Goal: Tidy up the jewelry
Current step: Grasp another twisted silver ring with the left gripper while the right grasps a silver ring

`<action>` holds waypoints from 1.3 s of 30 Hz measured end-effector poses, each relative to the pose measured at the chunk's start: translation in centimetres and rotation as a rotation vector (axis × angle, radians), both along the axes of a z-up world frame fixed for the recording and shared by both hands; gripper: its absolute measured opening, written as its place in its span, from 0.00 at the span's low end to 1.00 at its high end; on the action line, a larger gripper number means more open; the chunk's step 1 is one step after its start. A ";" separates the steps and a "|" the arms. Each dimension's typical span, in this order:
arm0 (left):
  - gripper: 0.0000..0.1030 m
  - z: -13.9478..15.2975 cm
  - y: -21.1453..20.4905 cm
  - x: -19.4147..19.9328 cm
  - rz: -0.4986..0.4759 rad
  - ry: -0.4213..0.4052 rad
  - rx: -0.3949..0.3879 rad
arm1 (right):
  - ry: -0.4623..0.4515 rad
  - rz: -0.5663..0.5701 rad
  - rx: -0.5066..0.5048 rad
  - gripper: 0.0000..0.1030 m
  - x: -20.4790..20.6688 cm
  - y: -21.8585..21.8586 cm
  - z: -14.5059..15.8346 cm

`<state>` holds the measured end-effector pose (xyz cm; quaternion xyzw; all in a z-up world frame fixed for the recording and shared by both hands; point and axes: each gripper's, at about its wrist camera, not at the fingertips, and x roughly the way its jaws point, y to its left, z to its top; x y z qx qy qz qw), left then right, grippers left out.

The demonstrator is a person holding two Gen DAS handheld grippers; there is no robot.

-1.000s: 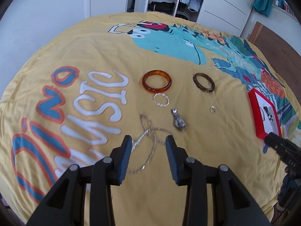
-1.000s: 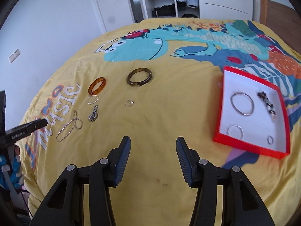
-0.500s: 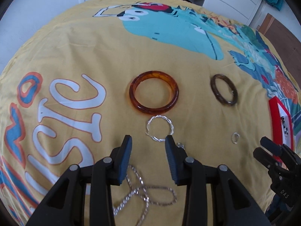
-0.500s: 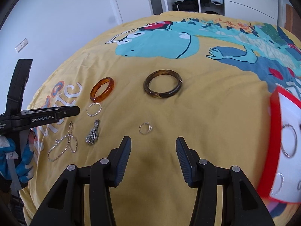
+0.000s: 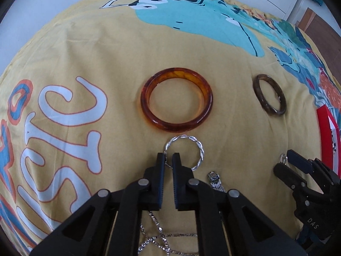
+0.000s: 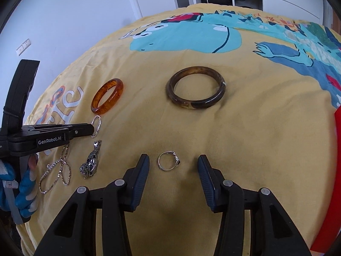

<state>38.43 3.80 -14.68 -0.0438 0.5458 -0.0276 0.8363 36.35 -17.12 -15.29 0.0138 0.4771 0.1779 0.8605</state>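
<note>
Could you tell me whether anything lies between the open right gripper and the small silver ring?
Nothing visible does: the small silver ring lies on bare yellow bedspread, just ahead of the open right gripper.

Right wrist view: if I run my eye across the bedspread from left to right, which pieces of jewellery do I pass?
Silver chain → dark metal charm piece → amber bangle → small silver ring, lying between the open right gripper fingers → dark brown bangle.
</note>
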 end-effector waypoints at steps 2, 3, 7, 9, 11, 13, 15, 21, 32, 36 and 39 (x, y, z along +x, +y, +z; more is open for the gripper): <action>0.06 -0.1 0.1 0.0 0.002 -0.001 -0.001 | -0.004 0.006 -0.005 0.44 0.1 0.2 -0.2; 0.06 -0.2 0.0 0.0 0.001 -0.002 0.001 | -0.007 0.011 -0.009 0.43 0.1 0.3 -0.2; 0.04 -0.1 -0.1 -0.1 -0.013 -0.008 0.017 | -0.019 0.021 -0.027 0.39 0.1 0.4 -0.4; 0.03 0.0 -0.2 -0.1 -0.018 -0.010 0.026 | -0.029 0.024 -0.042 0.36 -0.1 0.5 -0.4; 0.01 0.0 -0.2 -0.1 -0.015 -0.011 0.026 | -0.038 0.028 -0.055 0.30 -0.2 0.5 -0.4; 0.01 0.0 -0.3 -0.1 -0.014 -0.013 0.027 | -0.040 0.028 -0.056 0.24 -0.2 0.4 -0.4; 0.01 0.1 -0.4 -0.1 -0.011 -0.017 0.030 | -0.041 0.025 -0.054 0.20 -0.3 0.3 -0.3; 0.00 0.5 -0.5 -0.2 -0.010 -0.029 0.031 | -0.044 0.021 -0.039 0.20 -0.6 0.0 0.1; 0.00 2.2 0.0 -1.3 -0.016 -0.066 0.021 | -0.070 0.027 -0.026 0.20 -1.7 0.1 2.0; 0.00 2.3 0.0 -1.3 -0.010 -0.059 0.014 | -0.073 0.027 -0.024 0.20 -1.8 0.1 2.4; 0.00 1.9 0.5 -1.0 0.015 -0.038 -0.026 | -0.074 0.024 -0.021 0.20 -1.9 0.1 2.4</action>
